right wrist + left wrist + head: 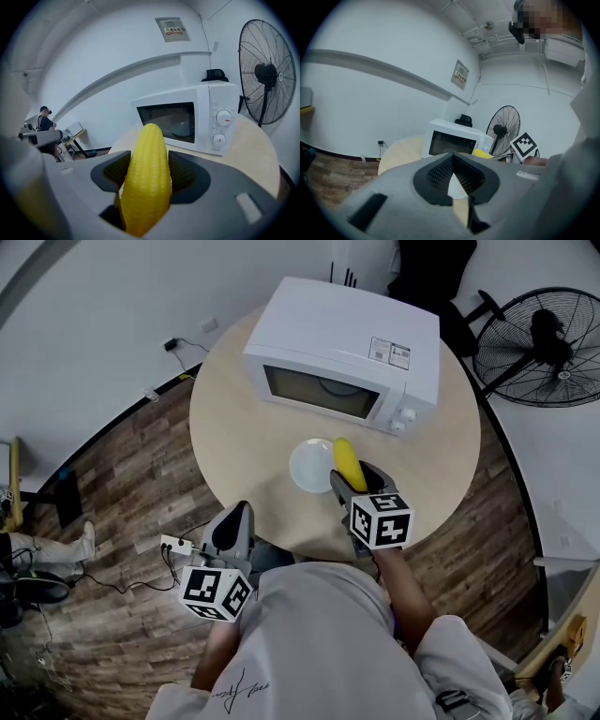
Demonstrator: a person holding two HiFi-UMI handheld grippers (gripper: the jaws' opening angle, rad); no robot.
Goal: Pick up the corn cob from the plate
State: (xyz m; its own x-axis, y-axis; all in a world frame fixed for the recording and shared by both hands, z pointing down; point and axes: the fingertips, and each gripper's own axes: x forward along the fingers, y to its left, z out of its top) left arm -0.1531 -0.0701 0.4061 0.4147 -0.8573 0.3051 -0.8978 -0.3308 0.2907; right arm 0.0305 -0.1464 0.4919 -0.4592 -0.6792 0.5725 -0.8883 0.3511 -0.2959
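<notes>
A yellow corn cob [147, 176] stands between the jaws of my right gripper [149, 172], which is shut on it. In the head view the corn cob [348, 462] sticks out past the right gripper [354, 482], above the right edge of the small white plate [311, 466]. The plate has nothing else on it. My left gripper [232, 524] hangs at the table's near edge, left of the plate. Its jaws meet at the tips in the left gripper view, where the left gripper [453, 174] holds nothing.
A white microwave [343, 354] with its door closed stands at the back of the round table [234, 427]. A black floor fan [540, 346] is behind the table at the right. A power strip [176, 546] and cables lie on the wooden floor.
</notes>
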